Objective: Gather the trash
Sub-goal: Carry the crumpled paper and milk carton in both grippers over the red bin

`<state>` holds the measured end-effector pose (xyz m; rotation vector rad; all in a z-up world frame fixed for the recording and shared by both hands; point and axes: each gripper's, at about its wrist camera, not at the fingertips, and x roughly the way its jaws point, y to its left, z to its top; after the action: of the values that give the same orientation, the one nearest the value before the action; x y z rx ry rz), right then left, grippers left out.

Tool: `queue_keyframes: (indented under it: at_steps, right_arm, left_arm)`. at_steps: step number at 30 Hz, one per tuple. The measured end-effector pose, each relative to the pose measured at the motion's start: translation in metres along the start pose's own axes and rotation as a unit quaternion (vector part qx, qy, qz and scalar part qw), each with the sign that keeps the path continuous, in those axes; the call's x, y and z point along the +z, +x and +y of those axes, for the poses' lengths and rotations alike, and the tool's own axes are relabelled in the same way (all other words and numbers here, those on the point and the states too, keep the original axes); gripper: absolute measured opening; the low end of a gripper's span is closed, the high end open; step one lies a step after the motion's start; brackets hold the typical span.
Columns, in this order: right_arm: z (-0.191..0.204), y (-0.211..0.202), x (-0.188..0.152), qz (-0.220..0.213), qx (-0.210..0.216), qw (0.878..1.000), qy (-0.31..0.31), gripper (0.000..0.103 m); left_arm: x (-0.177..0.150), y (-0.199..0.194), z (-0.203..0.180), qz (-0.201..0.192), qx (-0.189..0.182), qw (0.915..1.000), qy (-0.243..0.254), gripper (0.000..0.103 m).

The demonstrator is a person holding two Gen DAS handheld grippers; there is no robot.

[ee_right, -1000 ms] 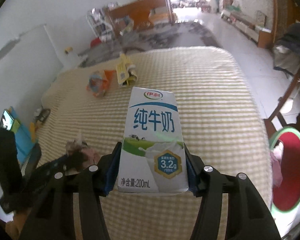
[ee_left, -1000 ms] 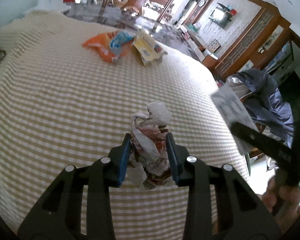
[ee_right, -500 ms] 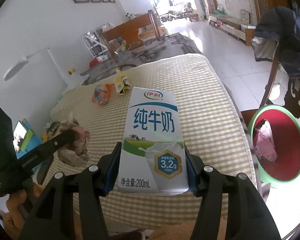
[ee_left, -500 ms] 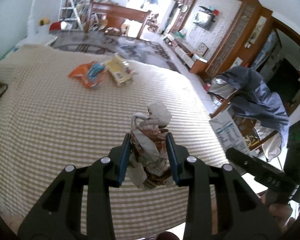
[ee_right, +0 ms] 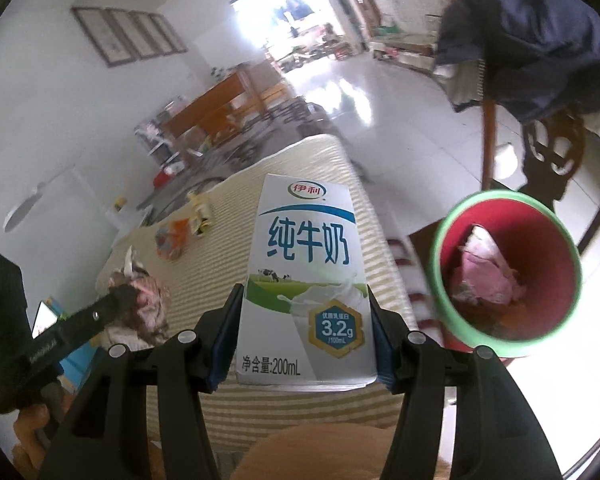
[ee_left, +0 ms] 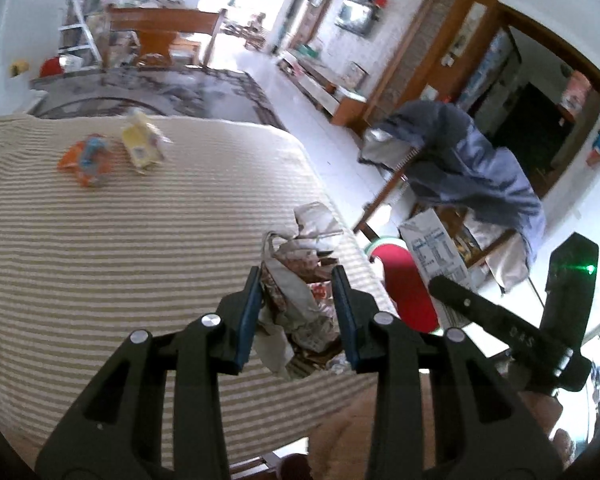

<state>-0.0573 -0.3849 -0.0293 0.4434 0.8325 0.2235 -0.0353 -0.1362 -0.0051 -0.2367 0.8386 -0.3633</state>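
My left gripper [ee_left: 298, 280] is shut on a crumpled wad of paper trash [ee_left: 300, 292], held above the near right edge of the striped bed [ee_left: 120, 248]. My right gripper [ee_right: 304, 308] is shut on a white milk carton [ee_right: 304, 280], held upright beside the bed's edge. The carton also shows in the left wrist view [ee_left: 436, 248], and the wad in the right wrist view [ee_right: 140, 300]. A red bin with a green rim [ee_right: 504, 276] stands on the floor to the right, with pink trash inside. An orange wrapper [ee_left: 86, 158] and a yellow packet [ee_left: 142, 144] lie at the bed's far side.
A wooden chair draped with a blue jacket [ee_left: 468, 160] stands just beyond the bin. The bin also shows in the left wrist view [ee_left: 404, 280]. A grey patterned rug [ee_left: 152, 92] and wooden furniture lie beyond the bed. A phone [ee_right: 44, 318] sits at the left.
Both grippers have drawn back and swung right, off the bed toward the bin, each still holding its trash. The bin now looms larger in the right wrist view.
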Motion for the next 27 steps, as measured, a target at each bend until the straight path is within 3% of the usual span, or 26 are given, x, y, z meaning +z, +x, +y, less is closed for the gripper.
queue_keyframes:
  at_steps: [17,27]
  right_arm:
    - [-0.078,-0.007,-0.006,-0.009,-0.042,0.996,0.077,0.054]
    - [-0.115,-0.001,-0.004,-0.017,-0.07,0.992,0.107,0.05]
  left_arm:
    - [0.007,0.058,-0.053,0.061,-0.053,0.9966,0.018,0.035]
    - [0.022,0.103,-0.113,0.095,-0.07,0.9874,0.105,0.035]
